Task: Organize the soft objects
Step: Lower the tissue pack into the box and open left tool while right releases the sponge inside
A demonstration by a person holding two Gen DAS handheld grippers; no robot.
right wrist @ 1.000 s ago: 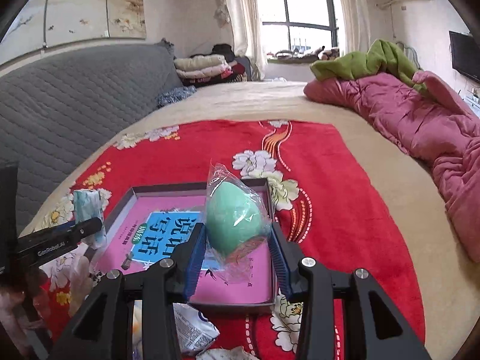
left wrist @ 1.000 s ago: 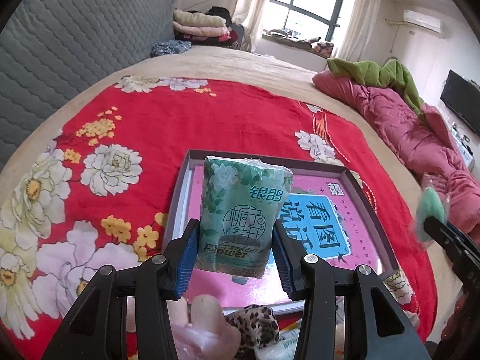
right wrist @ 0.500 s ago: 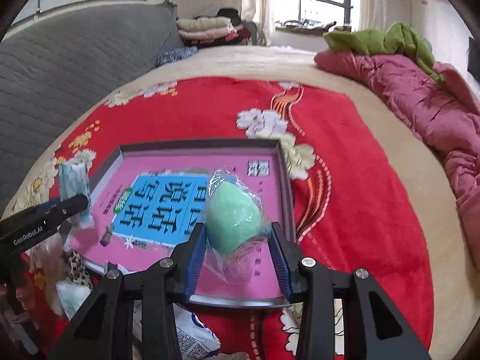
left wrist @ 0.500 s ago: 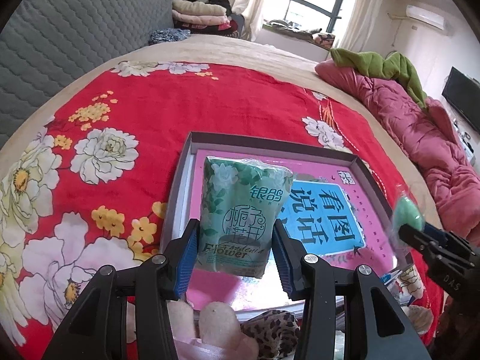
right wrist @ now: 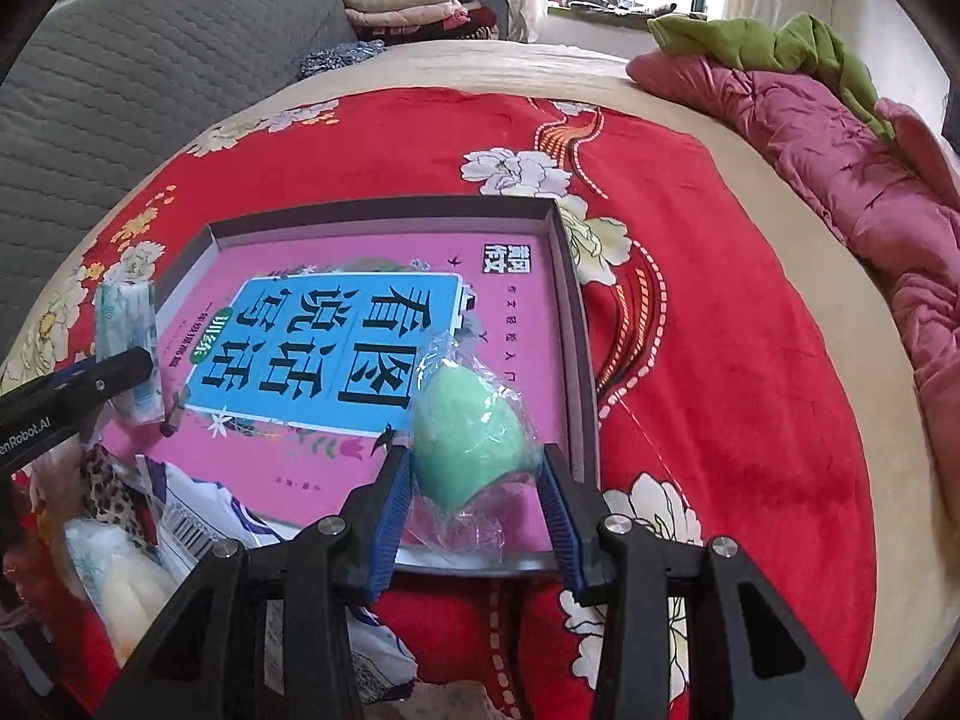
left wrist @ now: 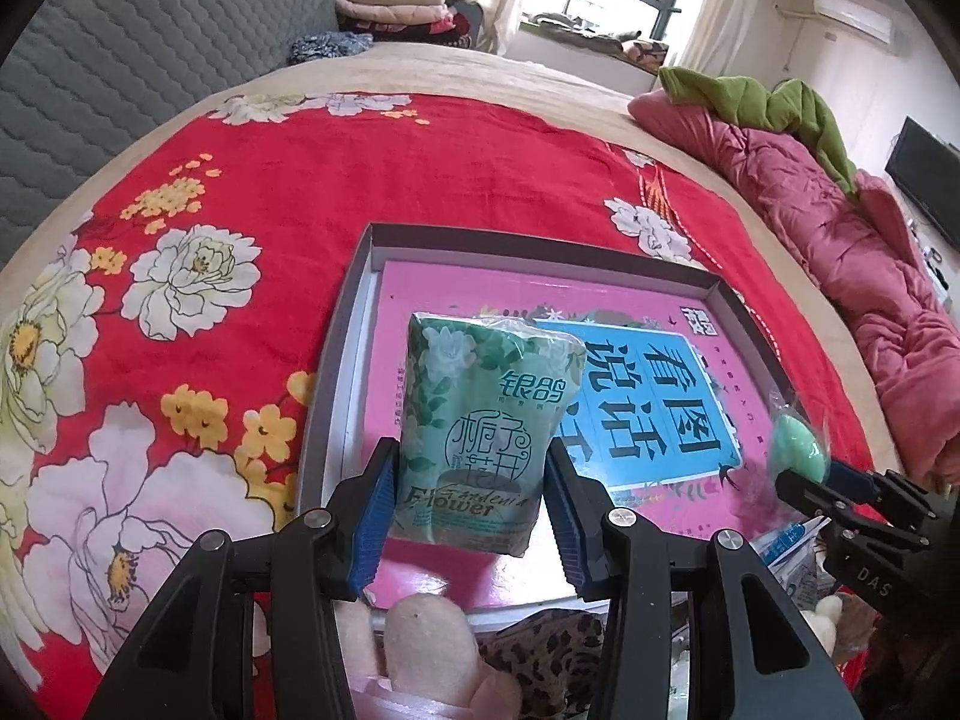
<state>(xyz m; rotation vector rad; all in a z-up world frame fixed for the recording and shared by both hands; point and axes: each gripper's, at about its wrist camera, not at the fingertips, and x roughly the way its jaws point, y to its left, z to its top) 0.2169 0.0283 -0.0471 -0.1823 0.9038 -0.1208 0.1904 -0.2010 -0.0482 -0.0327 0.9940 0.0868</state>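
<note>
Two soft things held over the box

Nearest the box's front edge lies a heap of soft bits, among them a pale plush toy (left wrist: 429,636). The left gripper (left wrist: 471,489) pinches a green tissue pack (left wrist: 483,426) upright over the box's left side, probably to set it inside. The right gripper (right wrist: 477,480) squeezes a mint-green sponge egg (right wrist: 468,432) in crinkly clear wrap over the box's right corner. The shallow grey box (right wrist: 573,312) has a pink and blue bottom. Beyond it spreads the red flowery blanket (left wrist: 336,168).
</note>
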